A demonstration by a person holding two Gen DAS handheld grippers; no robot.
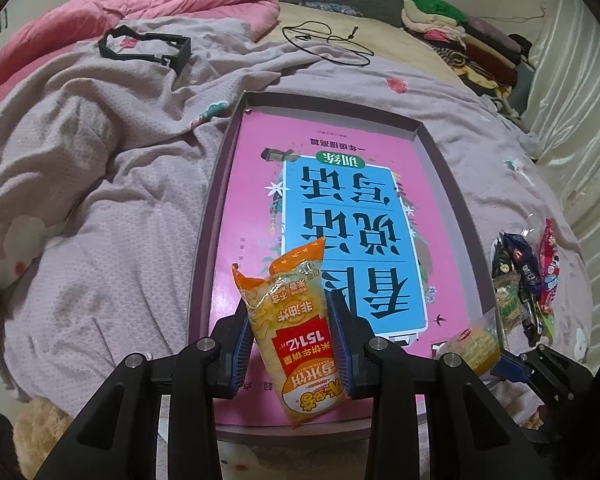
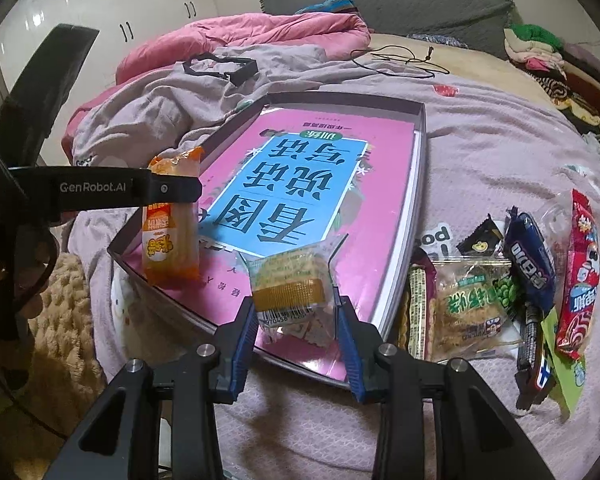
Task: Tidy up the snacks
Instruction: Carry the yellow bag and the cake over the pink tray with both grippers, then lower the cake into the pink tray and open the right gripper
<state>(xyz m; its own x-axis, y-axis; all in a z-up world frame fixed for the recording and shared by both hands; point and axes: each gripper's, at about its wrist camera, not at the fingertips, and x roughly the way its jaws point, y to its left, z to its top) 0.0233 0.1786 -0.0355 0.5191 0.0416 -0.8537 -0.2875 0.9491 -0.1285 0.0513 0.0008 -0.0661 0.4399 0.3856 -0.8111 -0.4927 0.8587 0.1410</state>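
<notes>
An orange snack packet (image 1: 296,344) is clamped between the blue pads of the left gripper (image 1: 296,340), low in the centre of the left wrist view. The packet is held upright over the near left corner of a shallow box (image 1: 204,216), its lower end close to the box floor; contact with the floor cannot be judged. A pink and blue book (image 1: 340,208) is seen lying flat inside the box and covering most of its floor.

In the right wrist view, a clear-wrapped cracker pack (image 2: 296,284) is gripped between the pads of the right gripper (image 2: 296,312), lower centre of the frame, over the near edge of the box. The same pack is visible at the lower right of the left wrist view.

A loose pile of snacks (image 2: 512,288) is noted on the lilac bedsheet (image 2: 480,168), just right of the box: a green-printed clear bag (image 2: 476,304), a dark blue packet (image 2: 528,256) and a red packet (image 2: 580,264), some overlapping.

A black frame-like object (image 1: 148,46) and a thin black cord (image 1: 328,42) are noted on the bed in the upper part of the frame, beyond the box. A pink quilt (image 1: 172,4) is bunched at upper left.
</notes>
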